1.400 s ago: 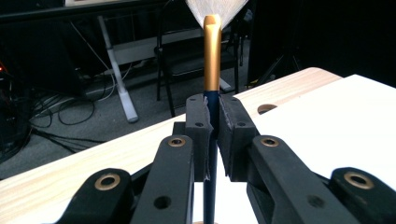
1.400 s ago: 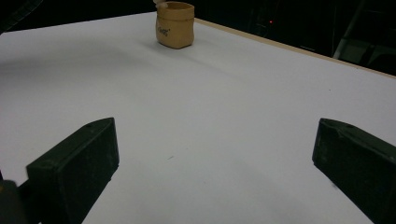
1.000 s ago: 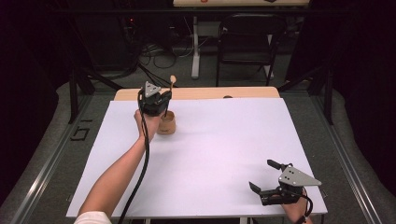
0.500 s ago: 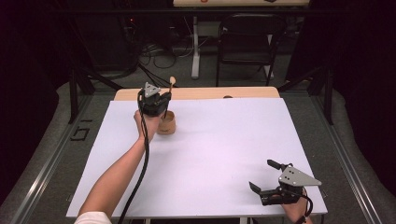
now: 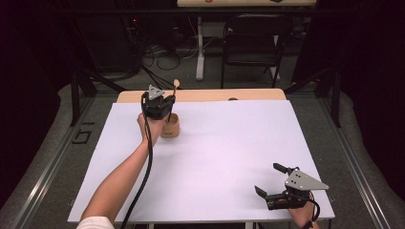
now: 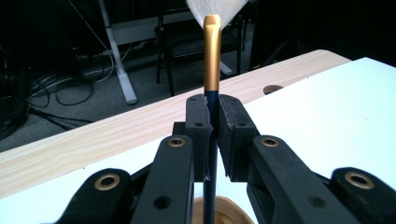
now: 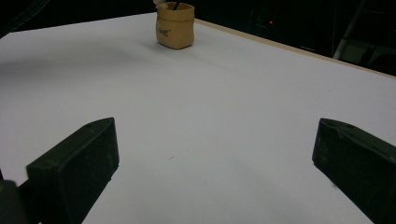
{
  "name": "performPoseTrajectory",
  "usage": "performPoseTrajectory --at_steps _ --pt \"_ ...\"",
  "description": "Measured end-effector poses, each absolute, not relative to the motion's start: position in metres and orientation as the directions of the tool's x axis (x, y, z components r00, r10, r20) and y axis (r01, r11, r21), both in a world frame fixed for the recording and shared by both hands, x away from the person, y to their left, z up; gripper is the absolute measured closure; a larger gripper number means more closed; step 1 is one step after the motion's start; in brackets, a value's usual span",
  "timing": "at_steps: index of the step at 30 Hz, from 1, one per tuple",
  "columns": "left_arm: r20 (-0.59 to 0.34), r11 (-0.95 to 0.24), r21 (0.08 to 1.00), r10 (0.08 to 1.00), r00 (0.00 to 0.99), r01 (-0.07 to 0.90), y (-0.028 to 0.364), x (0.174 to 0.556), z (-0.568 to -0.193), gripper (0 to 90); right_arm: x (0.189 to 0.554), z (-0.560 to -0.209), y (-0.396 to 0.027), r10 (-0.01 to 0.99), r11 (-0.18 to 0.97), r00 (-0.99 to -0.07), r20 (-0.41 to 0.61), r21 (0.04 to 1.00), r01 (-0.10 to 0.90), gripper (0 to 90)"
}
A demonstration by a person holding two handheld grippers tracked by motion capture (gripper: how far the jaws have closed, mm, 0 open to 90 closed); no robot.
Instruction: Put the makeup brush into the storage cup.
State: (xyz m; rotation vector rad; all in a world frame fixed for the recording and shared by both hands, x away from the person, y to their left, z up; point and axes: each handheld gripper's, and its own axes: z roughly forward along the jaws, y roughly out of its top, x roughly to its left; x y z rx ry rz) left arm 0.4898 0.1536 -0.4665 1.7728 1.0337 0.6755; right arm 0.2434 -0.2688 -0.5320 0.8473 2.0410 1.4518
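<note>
Two grippers are on my screens, well apart across the white-covered bench point(image 5: 215, 157). My left gripper point(image 5: 165, 106) sits at the far left part of the bench, held up by the left hand point(image 5: 152, 128), directly above a small tan wooden cup point(image 5: 170, 126). Its jaws are clamped on the dark handle of a brush point(image 6: 211, 84): in the left gripper view the two pads point(image 6: 197, 122) press the thin dark stem from both sides, the gold ferrule rises upright above them, and pale bristles fan out at the top edge. Below the jaws the stem runs down into the cup's mouth, whose rim I see at the bottom of that view. From above, the brush tip stands over the gripper, tilted slightly to the right.

My right gripper point(image 5: 272, 183) rests low at the near right corner of the bench, its jaws spread wide with nothing but bare white surface between them. In the right gripper view both black pads point(image 7: 74, 163) frame the sheet, and the cup point(image 7: 175, 24) stands far off near the top edge, a dark stem poking out of it. A strip of bare wood point(image 5: 200, 95) shows along the far edge of the bench.
</note>
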Motion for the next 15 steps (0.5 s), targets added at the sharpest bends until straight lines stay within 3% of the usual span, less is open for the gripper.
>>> performPoseTrajectory --at_steps 15 --pt "-0.009 -0.197 0.908 0.873 0.488 0.369 0.155 0.4911 -0.4678 83.0 0.2437 -0.5321 -0.2687 0.727 0.237 -0.686 -0.037 0.951 0.2 0.0"
